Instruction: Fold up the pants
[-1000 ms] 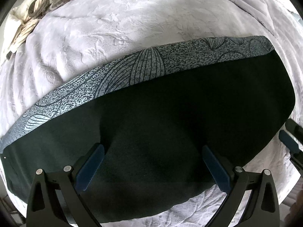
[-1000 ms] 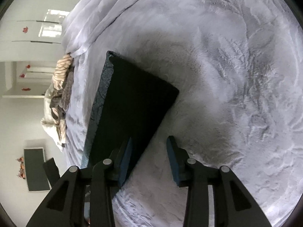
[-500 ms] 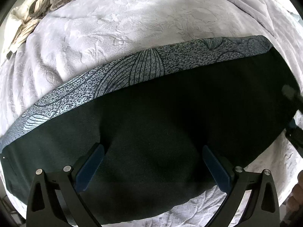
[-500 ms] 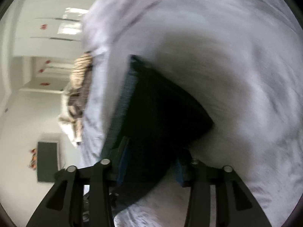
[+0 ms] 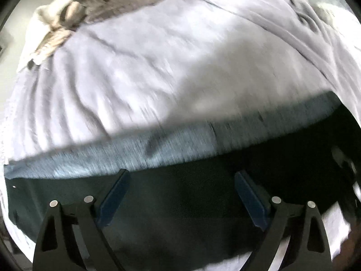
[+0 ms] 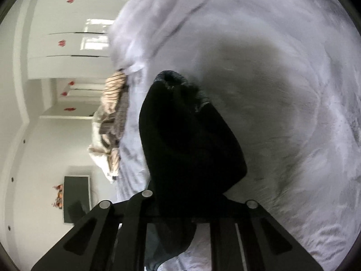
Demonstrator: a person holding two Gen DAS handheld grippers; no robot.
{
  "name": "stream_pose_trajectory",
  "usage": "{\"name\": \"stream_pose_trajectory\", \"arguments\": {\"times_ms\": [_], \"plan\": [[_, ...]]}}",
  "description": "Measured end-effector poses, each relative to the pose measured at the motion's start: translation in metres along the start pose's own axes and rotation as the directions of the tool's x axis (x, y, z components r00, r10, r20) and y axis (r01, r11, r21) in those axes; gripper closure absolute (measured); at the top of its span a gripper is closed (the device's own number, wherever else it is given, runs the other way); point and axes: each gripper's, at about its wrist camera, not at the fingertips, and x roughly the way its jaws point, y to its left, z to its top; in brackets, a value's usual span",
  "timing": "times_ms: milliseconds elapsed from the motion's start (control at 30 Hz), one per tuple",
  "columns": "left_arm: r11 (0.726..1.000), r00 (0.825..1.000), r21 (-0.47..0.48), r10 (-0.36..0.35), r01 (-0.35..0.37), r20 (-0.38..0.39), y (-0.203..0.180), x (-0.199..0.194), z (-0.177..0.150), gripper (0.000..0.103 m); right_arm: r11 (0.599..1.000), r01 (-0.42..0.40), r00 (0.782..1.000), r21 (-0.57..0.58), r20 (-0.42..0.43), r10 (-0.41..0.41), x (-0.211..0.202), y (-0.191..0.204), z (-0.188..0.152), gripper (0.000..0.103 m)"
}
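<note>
Left jaws gape over pants [image 5: 180, 214]; right jaws grip them, raised.

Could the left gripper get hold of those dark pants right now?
Probably yes. The left gripper is open directly over the dark pants, fingers spread on the cloth, nothing between; the right gripper already grips one end.

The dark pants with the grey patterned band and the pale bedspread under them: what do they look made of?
The dark pants look like soft, matte fabric, probably a knit: they sag limply from the right gripper. The grey patterned band seems a speckled weave, though blur hides detail. The pale bedspread looks plush, with an embossed, fleecy nap.
</note>
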Motion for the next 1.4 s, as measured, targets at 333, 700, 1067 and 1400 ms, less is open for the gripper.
{"name": "stream_pose_trajectory", "arguments": {"times_ms": [333, 700, 1067, 1400], "plan": [[0.999, 0.995, 0.023, -0.029, 0.032, -0.093, 0.011, 0.038, 0.01, 0.005, 0.978, -0.024, 0.999, -0.206, -0.033, 0.018, -0.001, 0.068, -0.019, 0.089], [0.994, 0.995, -0.053, -0.097, 0.098, 0.018, 0.14, -0.015, -0.012, 0.005, 0.82, 0.087, 0.986, -0.565, -0.067, -0.151, 0.028, 0.168, -0.117, 0.089], [0.976, 0.999, -0.219, 0.009, -0.02, -0.053, 0.3, -0.012, -0.062, 0.005, 0.541, 0.277, 0.844, -0.794, -0.068, -0.532, 0.169, 0.171, -0.274, 0.08], [0.967, 0.978, -0.18, -0.195, 0.179, -0.075, 0.301, -0.021, -0.073, 0.005, 0.331, 0.254, 0.799, -0.909, 0.004, -0.601, 0.143, 0.193, -0.342, 0.05]]}}
